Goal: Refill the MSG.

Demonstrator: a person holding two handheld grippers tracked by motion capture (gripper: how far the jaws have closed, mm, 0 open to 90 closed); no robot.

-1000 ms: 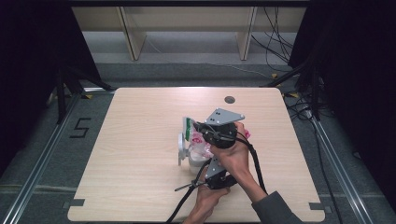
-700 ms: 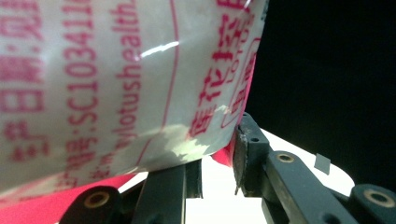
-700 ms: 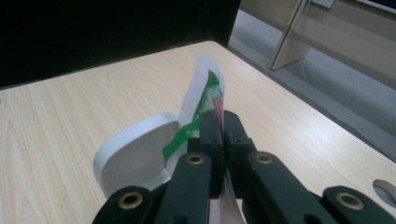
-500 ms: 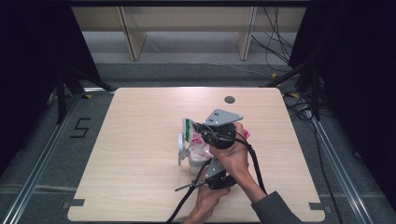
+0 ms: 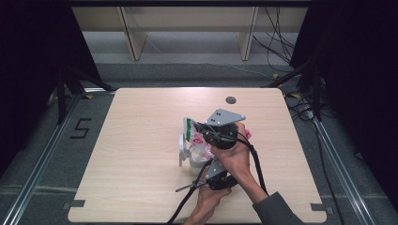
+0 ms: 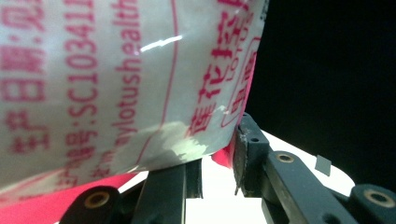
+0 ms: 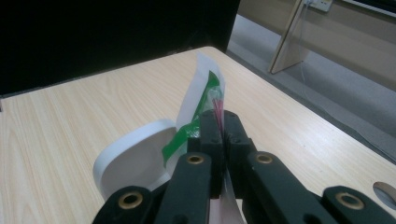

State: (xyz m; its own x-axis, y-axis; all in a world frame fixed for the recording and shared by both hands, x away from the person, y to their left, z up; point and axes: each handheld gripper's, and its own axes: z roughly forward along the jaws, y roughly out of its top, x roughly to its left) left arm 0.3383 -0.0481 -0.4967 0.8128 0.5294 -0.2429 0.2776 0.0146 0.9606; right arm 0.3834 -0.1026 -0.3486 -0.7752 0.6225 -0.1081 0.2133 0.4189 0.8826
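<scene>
A clear plastic bag (image 5: 199,140) with pink print and a green top strip stands up out of a white container (image 5: 196,165) at the table's middle. The container's round lid (image 7: 133,161) is tipped open. My right gripper (image 5: 206,132) comes from the right and is shut on the bag's upper edge (image 7: 212,100), with the film pinched between its pads. My left gripper (image 5: 209,174) reaches in from below, its jaws on either side of the container under the bag (image 6: 116,84). The bag hangs in front of the left jaw; the right pad (image 6: 243,149) touches the bag's edge.
The light wooden table (image 5: 141,122) has a round cable hole (image 5: 230,100) near its far edge. Black cables trail from both grippers toward the front edge. Shelving legs and loose wires lie on the floor beyond the table.
</scene>
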